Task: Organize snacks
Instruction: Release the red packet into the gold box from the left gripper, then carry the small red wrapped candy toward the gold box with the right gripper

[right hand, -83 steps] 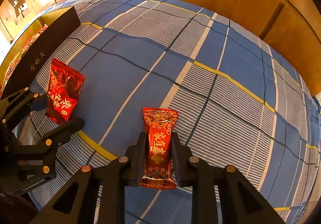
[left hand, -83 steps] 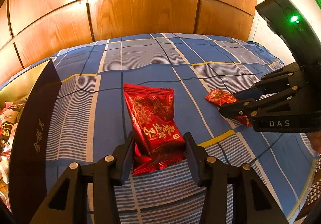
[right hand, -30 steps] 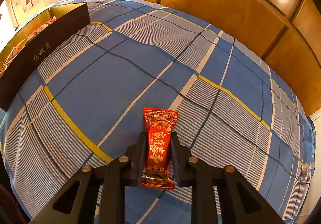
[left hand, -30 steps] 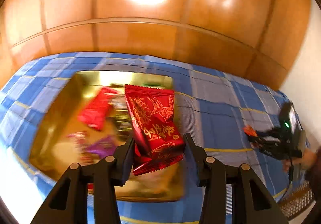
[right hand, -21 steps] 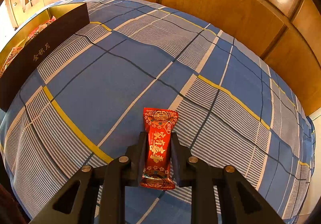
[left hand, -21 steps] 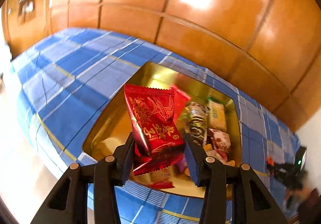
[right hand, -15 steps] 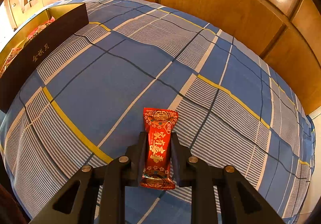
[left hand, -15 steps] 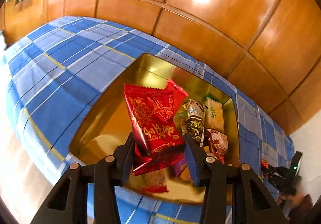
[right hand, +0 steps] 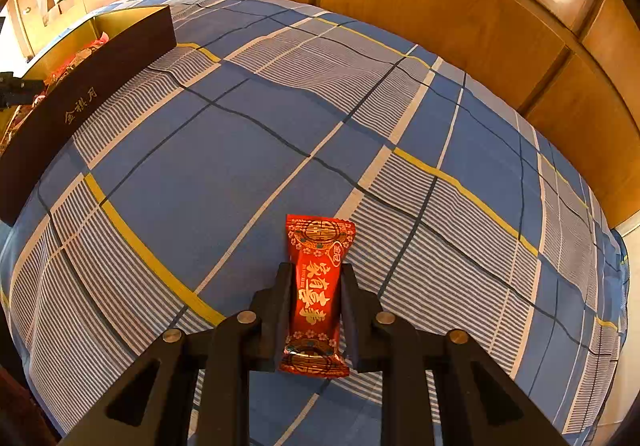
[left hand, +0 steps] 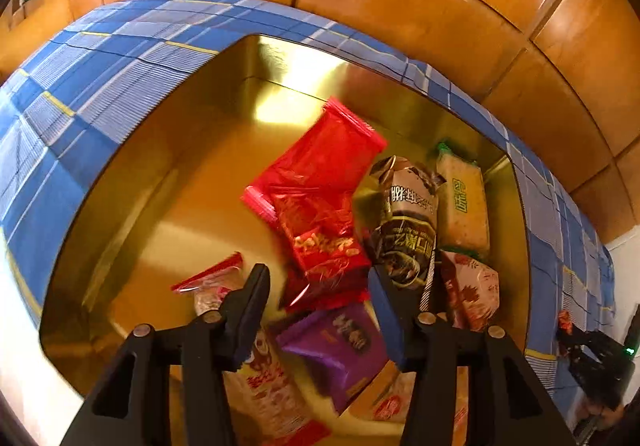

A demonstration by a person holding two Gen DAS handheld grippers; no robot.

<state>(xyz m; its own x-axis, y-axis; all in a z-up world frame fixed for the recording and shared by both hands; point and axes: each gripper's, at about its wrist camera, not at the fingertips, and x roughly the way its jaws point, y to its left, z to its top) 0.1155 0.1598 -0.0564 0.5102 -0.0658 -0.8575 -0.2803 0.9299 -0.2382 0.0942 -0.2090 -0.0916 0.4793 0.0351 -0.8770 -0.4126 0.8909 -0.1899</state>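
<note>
The dark red snack packet [left hand: 320, 242] that was clamped between the left fingers half a second ago now lies loose and blurred low in the middle of the left wrist view, inside the gold tin [left hand: 132, 182], partly over a brighter red packet [left hand: 324, 162] and beside a dark wrapped snack [left hand: 408, 226]. By my reading that delivery is done, and one more snack has joined the pile. The left gripper [left hand: 318, 310] hangs above the tin with its fingers opening, neither pad touching the packet.

In the right wrist view the right gripper [right hand: 312, 306] has not stirred: its fingers are pinched shut on a slim red candy bar [right hand: 316, 294] over the blue checked bedspread [right hand: 224, 166], bottom centre, well apart from the tin at the upper left.
</note>
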